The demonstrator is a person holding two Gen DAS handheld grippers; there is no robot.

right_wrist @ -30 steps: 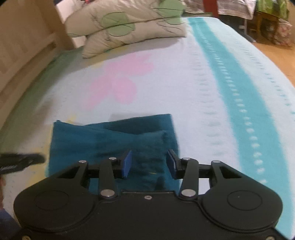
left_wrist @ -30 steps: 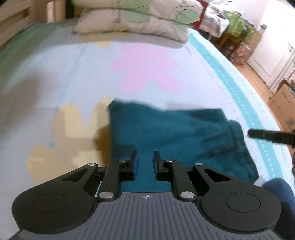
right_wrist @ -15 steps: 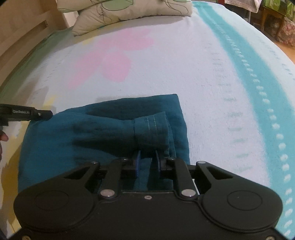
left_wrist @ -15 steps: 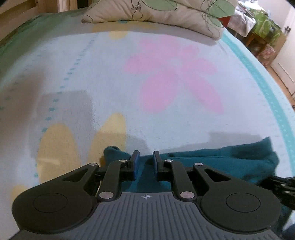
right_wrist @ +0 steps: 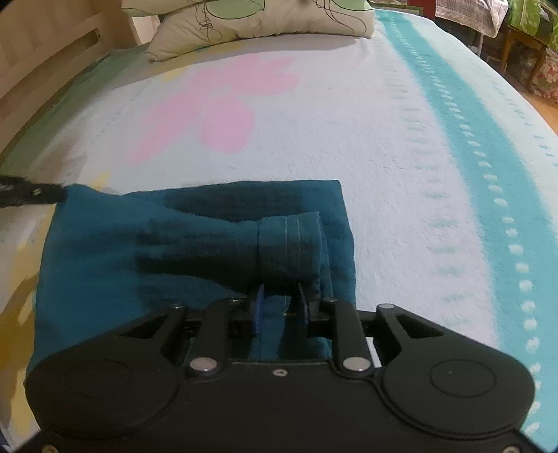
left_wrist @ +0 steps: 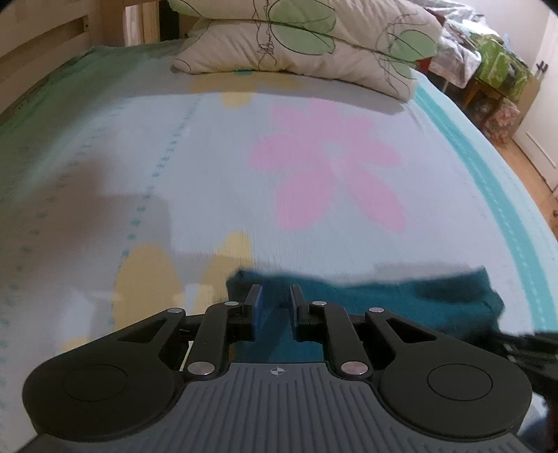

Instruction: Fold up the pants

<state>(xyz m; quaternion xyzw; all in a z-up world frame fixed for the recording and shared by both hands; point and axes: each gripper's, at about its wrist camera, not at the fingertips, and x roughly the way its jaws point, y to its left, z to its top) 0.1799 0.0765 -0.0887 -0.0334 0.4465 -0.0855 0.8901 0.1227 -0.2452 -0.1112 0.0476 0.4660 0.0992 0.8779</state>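
Right wrist view shows my right gripper (right_wrist: pixel 280 306) with its jaws drawn in on a narrow ridge of the teal pants (right_wrist: pixel 146 251), just below the stitched cuff (right_wrist: pixel 291 247) that lies doubled back on the folded cloth. A second ago those jaws stood wide over the fabric; half a second ago they had narrowed, and the gap looks much the same now, so I judge the pinch is made. The pants lie as a rough rectangle on the flowered blanket (right_wrist: pixel 366 132), near the bed's foot, well apart from the pillows (right_wrist: pixel 244 21).

In the left wrist view, my left gripper (left_wrist: pixel 273 310) sits at the pants' (left_wrist: pixel 383 299) left edge, its jaws narrowly parted with teal cloth showing between them. I cannot tell whether the pads actually bite it. That gap has barely changed across the last second, but the view has dropped low to the cloth, and its far edge is blurred by motion. The other gripper's tip pokes in at lower right.

My reading: both ends are taken up, so the next fold can be carried over.

No containers are in view here.
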